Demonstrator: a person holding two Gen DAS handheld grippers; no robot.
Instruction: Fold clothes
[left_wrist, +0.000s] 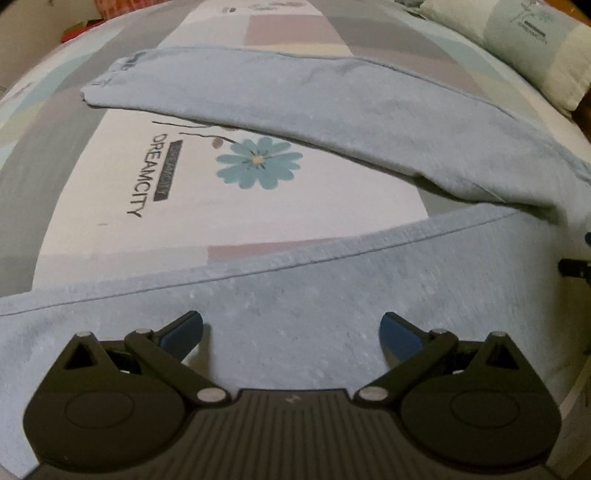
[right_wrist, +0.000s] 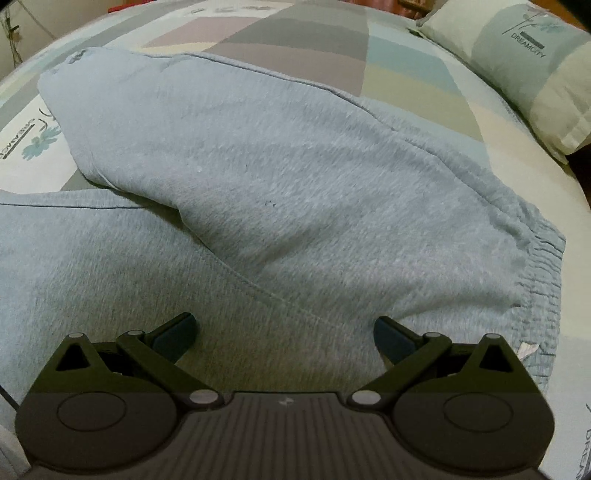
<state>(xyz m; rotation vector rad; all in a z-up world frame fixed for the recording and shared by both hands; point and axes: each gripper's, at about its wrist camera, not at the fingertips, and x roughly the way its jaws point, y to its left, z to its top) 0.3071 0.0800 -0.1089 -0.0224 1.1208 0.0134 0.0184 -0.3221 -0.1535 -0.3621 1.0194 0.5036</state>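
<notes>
A pair of light blue-grey sweatpants (left_wrist: 332, 110) lies spread on the bed, its legs apart in a V. In the left wrist view the far leg runs across to a cuff at the upper left, and the near leg (left_wrist: 295, 295) lies under my left gripper (left_wrist: 291, 328), which is open and empty just above it. In the right wrist view the sweatpants (right_wrist: 277, 177) fill the middle, with the elastic waistband (right_wrist: 535, 273) at right. My right gripper (right_wrist: 284, 328) is open and empty over the crotch seam.
The bed sheet (left_wrist: 229, 206) has a patchwork print with a blue flower and "DREAMCITY" lettering. A matching pillow (right_wrist: 517, 62) lies at the far right; it also shows in the left wrist view (left_wrist: 528, 40). A dark object (left_wrist: 576, 267) pokes in at the right edge.
</notes>
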